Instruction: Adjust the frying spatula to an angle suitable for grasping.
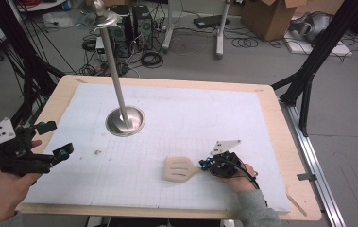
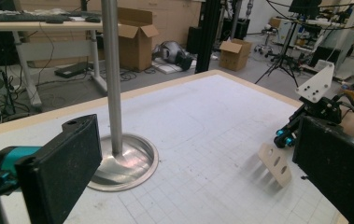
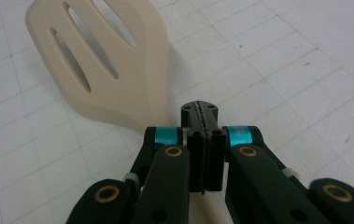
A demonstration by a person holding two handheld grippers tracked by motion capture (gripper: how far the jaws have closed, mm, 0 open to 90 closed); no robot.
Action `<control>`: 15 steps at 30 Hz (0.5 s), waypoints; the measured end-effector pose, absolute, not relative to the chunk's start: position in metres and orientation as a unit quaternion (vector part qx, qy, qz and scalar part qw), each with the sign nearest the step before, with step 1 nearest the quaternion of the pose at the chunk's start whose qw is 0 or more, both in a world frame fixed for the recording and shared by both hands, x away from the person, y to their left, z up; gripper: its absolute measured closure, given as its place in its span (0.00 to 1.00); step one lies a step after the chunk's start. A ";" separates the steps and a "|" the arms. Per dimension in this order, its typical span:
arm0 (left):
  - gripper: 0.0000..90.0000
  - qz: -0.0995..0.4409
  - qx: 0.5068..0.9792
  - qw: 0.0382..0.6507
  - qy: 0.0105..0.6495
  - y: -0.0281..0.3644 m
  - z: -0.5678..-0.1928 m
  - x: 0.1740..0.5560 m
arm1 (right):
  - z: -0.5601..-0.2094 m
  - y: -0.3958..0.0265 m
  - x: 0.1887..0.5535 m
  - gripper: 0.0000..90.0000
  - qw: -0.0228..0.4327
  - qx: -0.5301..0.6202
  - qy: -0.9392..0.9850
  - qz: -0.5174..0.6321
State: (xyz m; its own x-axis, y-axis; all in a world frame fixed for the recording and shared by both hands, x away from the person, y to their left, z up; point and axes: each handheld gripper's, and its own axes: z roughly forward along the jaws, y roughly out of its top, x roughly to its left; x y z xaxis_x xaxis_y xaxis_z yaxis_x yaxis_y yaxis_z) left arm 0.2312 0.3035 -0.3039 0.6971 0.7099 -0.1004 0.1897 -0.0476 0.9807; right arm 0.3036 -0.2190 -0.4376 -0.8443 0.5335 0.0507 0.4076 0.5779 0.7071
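Two grippers | right gripper (image 1: 205, 166) clamps spatula (image 1: 179, 169) handle, near stand (image 1: 125, 121) | left gripper (image 1: 54, 139) wide, empty | keep blade level, lift slowly.

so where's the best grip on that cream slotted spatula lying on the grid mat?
On the narrow neck just behind the cream slotted spatula blade, from the handle end, low and level. The blade is wide, flat and tapers there, so the slim handle fits between jaws. The right gripper is already shut on the handle there, seemingly a sound hold.
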 end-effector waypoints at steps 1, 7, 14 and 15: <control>0.02 0.214 0.693 0.607 0.325 0.303 -0.304 0.231 | -0.437 -0.219 0.303 1.00 0.086 0.266 0.885 0.373; 0.02 0.211 0.693 0.609 0.322 0.301 -0.304 0.233 | -0.426 -0.228 0.296 1.00 0.114 0.265 0.872 0.395; 0.02 0.205 0.699 0.607 0.318 0.296 -0.305 0.237 | -0.421 -0.261 0.282 1.00 0.122 0.293 0.852 0.416; 0.02 0.205 0.700 0.606 0.317 0.295 -0.305 0.238 | -0.421 -0.267 0.280 1.00 0.125 0.296 0.850 0.418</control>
